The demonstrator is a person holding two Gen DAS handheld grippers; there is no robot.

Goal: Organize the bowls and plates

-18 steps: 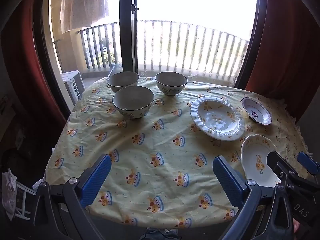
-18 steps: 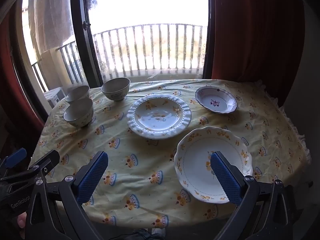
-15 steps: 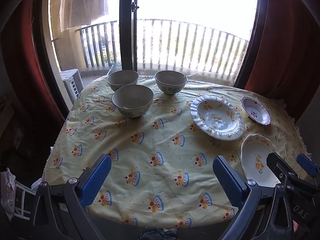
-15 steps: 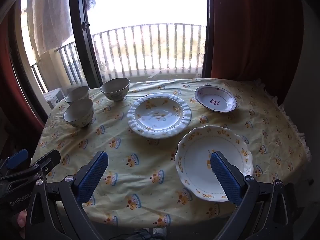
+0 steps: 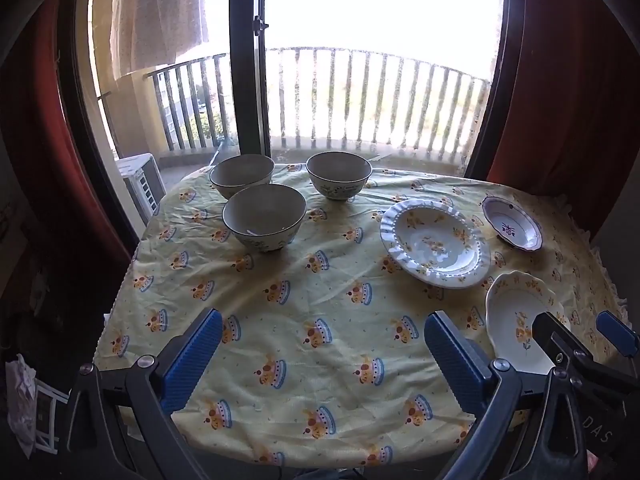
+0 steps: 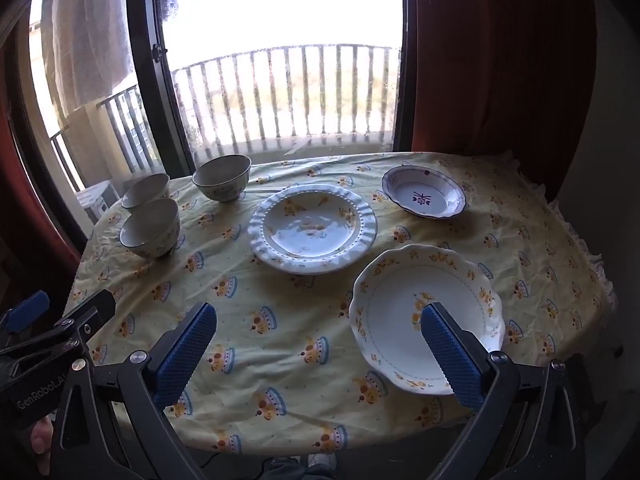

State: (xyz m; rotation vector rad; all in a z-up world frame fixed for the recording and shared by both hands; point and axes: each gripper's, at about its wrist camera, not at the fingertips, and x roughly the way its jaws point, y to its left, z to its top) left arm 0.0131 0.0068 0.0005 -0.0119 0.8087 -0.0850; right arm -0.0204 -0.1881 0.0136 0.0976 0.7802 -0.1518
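Three bowls stand at the table's far left: a near bowl, a far left bowl and a far right bowl. To the right lie a ruffled plate, a small purple-marked plate and a scalloped plate near the front edge. My left gripper hangs open above the front edge with nothing between its fingers. My right gripper is open too, its right finger over the scalloped plate.
The round table wears a yellow patterned cloth. Behind it are a balcony door frame, railing and red curtains. The other gripper's body shows at the right edge of the left wrist view and the left edge of the right wrist view.
Both views have shifted only slightly; the dishes stay where they were and both grippers remain wide open.
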